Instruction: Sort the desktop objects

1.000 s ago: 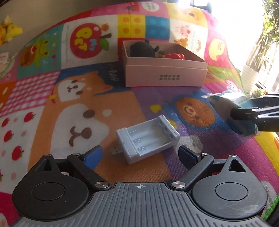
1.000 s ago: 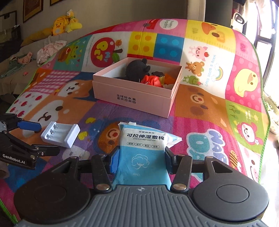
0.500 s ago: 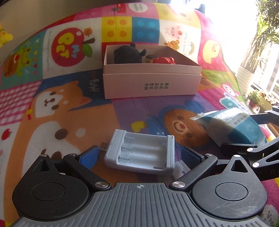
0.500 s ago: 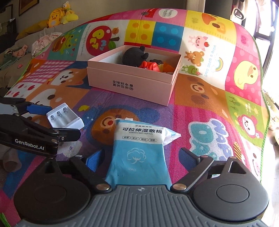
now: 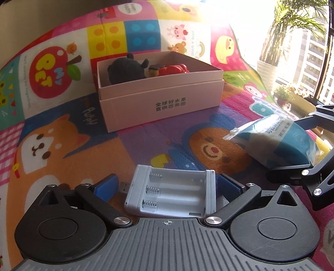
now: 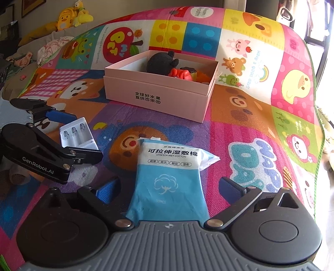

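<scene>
the battery holder lies on the play mat between the left gripper's spread fingers, the wet cotton pack lies to its right between the right gripper's opening fingers, and the box behind both holds a plush toy and a toy car.

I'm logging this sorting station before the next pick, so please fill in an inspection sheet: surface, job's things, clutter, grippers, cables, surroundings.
Surface: colourful cartoon play mat, lying flat.
Job's things: pink box open, holding a black plush and red toy; grey battery holder and blue wet-cotton pack on the mat.
Clutter: nothing seen.
Grippers: left gripper open around the battery holder, pads apart from it; right gripper opening, pack between its jaws, not pressed.
Cables: nothing seen.
Surroundings: yellow plush toys and clothes behind; potted plant by a bright window.
</scene>
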